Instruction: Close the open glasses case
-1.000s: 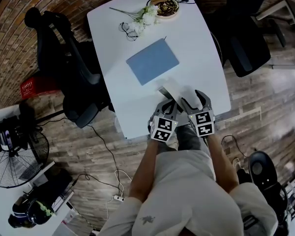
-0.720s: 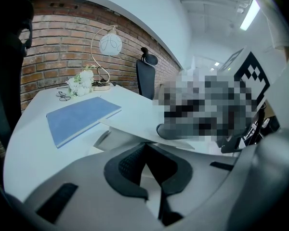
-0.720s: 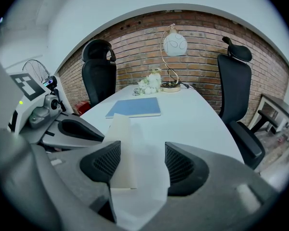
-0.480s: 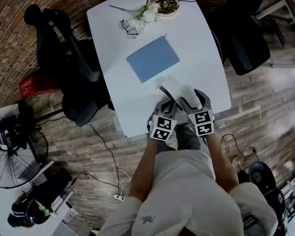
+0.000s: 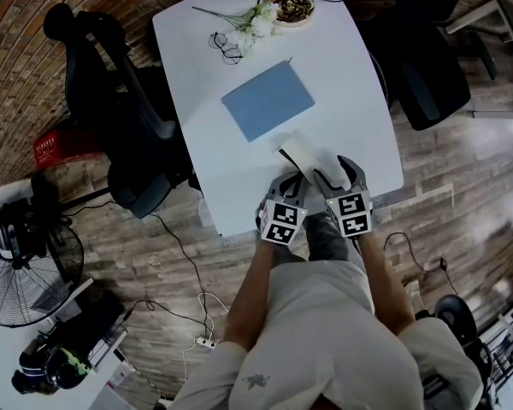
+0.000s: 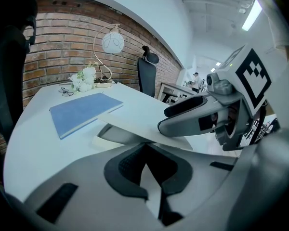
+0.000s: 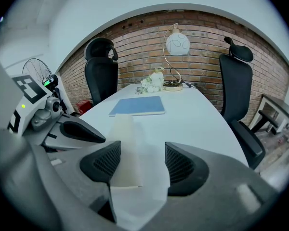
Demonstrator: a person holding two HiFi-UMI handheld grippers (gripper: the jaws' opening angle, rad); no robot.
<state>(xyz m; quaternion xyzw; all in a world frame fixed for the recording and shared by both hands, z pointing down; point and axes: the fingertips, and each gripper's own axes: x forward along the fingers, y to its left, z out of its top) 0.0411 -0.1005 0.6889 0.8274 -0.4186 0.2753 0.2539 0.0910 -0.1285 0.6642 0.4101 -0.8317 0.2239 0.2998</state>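
Soft even light, fisheye-warped edges, dark vignetting

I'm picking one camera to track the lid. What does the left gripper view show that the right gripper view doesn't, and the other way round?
Only the left gripper view: the right gripper at the glasses case, seen side-on with its lid raised above the base. Only the right gripper view: the left gripper, a fan, and the case lying between that view's own parted jaws. Both: the blue notebook, flowers, lamp and brick wall.
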